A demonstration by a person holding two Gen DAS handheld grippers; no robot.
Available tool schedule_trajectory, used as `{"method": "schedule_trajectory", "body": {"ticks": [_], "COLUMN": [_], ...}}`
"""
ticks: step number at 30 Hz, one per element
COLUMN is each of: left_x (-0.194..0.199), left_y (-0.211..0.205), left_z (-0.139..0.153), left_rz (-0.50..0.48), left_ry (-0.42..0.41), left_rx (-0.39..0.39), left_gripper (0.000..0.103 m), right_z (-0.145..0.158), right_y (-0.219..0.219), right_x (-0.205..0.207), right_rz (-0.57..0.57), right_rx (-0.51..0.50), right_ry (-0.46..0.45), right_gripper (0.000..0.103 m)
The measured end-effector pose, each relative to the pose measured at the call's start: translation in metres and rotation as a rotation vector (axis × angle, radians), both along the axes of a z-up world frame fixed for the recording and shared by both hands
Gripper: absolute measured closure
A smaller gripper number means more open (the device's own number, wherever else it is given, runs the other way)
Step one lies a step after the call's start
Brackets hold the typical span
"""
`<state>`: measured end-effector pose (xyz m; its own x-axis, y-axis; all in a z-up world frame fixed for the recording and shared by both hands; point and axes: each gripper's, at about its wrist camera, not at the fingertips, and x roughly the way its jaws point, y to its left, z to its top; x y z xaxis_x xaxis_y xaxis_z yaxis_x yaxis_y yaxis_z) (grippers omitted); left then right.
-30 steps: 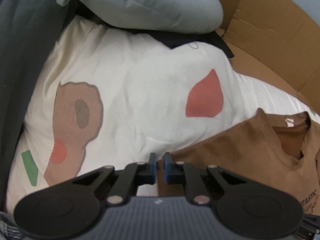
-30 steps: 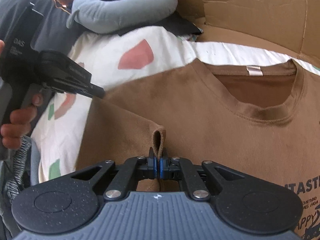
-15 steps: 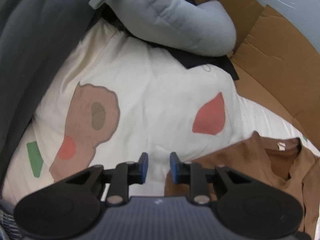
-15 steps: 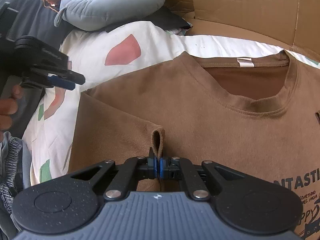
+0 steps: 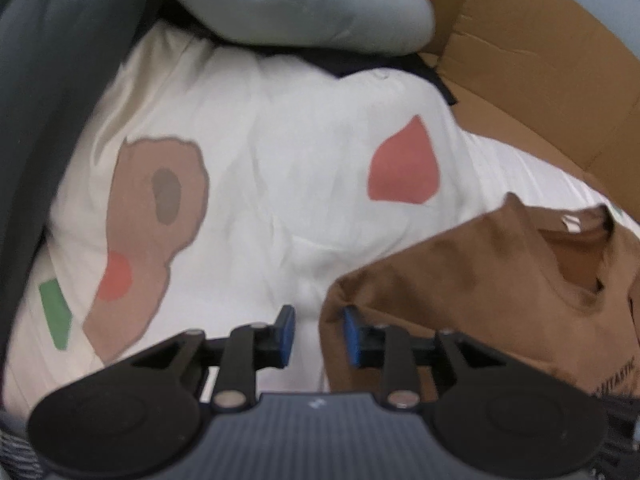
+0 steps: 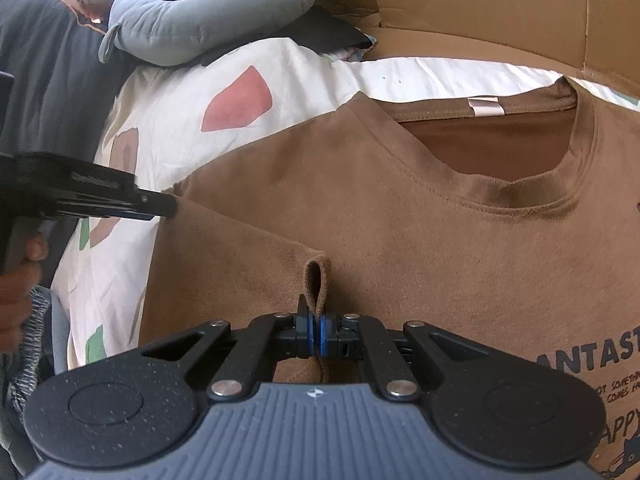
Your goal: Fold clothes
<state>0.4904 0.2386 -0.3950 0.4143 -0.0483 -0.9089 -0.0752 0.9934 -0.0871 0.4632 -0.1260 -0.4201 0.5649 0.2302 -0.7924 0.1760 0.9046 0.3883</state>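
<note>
One brown T-shirt (image 6: pixel 400 216), printed lower right, lies flat; right gripper (image 6: pixel 316 334) pinches its fold; left gripper (image 5: pixel 316 334), narrowly parted, grips nothing.

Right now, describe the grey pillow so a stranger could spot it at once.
Start at the white bedsheet with coloured patches and follow it up towards the cardboard. There lies the grey pillow, a long curved padded tube. Nothing else nearby is tube-shaped; the brown T-shirt lies flat.
</note>
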Motion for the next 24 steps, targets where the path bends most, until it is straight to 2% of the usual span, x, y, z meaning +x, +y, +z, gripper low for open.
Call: {"method": "schedule_trajectory", "body": {"ticks": [7, 13, 17, 20, 22, 24], "left_x": [0.002, -0.001, -0.006, -0.017, -0.027, -0.039], "left_y": [-0.004, 0.001, 0.000, 0.000, 0.002, 0.004], "left_z": [-0.006, -0.007, -0.003, 0.007, 0.016, 0.025], "left_rz": [0.036, 0.061, 0.066, 0.055, 0.045, 0.041], "left_ry": [-0.003, -0.008, -0.024, -0.039, -0.045, -0.052], "left_rx": [0.024, 0.008, 0.043, 0.057, 0.061, 0.050], "left_gripper": [0.078, 0.073, 0.060, 0.062, 0.062, 0.062], "right_z": [-0.003, -0.016, -0.015, -0.013, -0.009, -0.003], "right_y": [-0.013, -0.030, -0.044, -0.051, -0.050, -0.052], "right_x": [0.001, 0.000, -0.004, -0.014, -0.019, -0.024], "right_rz": [-0.042, -0.103, -0.171, -0.215, -0.201, -0.201], "right_rx": [0.053, 0.124, 0.167, 0.213, 0.198, 0.189], "right_ry": [0.003, 0.026, 0.017, 0.027, 0.029, 0.024], "right_gripper": [0.102, 0.097, 0.095, 0.092, 0.088, 0.076]}}
